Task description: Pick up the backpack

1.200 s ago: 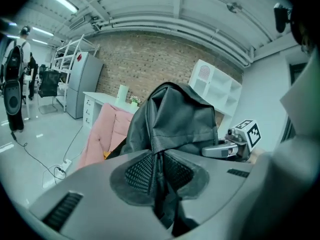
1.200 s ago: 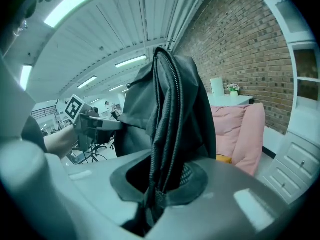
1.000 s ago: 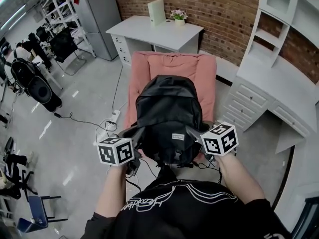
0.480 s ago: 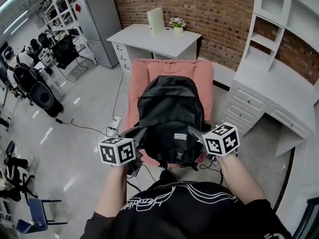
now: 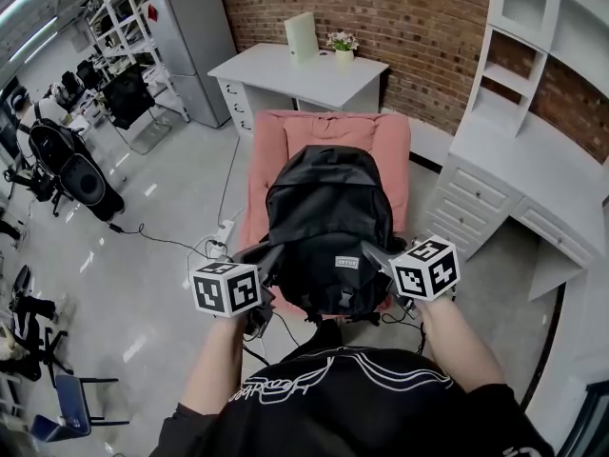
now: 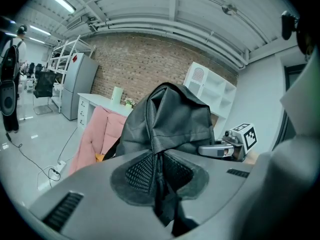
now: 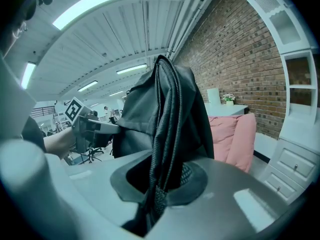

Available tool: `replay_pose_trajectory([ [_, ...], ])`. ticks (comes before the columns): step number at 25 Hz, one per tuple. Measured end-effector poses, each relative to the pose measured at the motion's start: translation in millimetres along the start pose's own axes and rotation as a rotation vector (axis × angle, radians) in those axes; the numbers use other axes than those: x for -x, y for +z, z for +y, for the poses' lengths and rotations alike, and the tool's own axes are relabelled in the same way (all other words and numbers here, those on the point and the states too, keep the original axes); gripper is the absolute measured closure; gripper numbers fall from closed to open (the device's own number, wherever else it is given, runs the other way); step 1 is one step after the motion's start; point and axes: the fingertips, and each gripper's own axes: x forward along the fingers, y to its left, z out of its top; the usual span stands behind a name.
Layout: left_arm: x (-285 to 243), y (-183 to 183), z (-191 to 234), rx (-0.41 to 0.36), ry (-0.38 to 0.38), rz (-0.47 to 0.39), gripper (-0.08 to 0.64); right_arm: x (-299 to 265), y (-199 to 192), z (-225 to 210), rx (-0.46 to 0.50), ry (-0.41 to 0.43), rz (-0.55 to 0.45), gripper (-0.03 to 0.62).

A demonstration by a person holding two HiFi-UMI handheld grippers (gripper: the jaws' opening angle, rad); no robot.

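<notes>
The black backpack [image 5: 328, 222] hangs in front of me over the pink armchair [image 5: 328, 136], held from both sides. My left gripper [image 5: 268, 260] is shut on the bag's left edge; in the left gripper view dark fabric and webbing [image 6: 157, 169] is pinched between its jaws. My right gripper [image 5: 376, 255] is shut on the right edge, where a black strap [image 7: 162, 179] runs down between its jaws. From each gripper view the bag rises upright [image 6: 170, 116] [image 7: 162, 109], and the other gripper's marker cube [image 6: 245, 135] [image 7: 74, 109] shows past it.
A white desk [image 5: 300, 65] with a small potted plant [image 5: 343, 41] stands against the brick wall behind the armchair. White drawers and shelving [image 5: 514, 174] run along the right. Cables and a power strip [image 5: 214, 246] lie on the floor at left, office chairs [image 5: 76, 174] farther left.
The backpack has come up a little with both grippers and sits slightly nearer me. Both grips are unchanged.
</notes>
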Motion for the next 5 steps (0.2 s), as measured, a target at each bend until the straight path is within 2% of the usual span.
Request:
replay_pose_trajectory([
  [5, -3.8, 3.7, -2.2, -0.002, 0.0, 0.003, 0.511, 0.5, 4.0, -5.4, -0.002, -0.004, -0.006, 0.551],
])
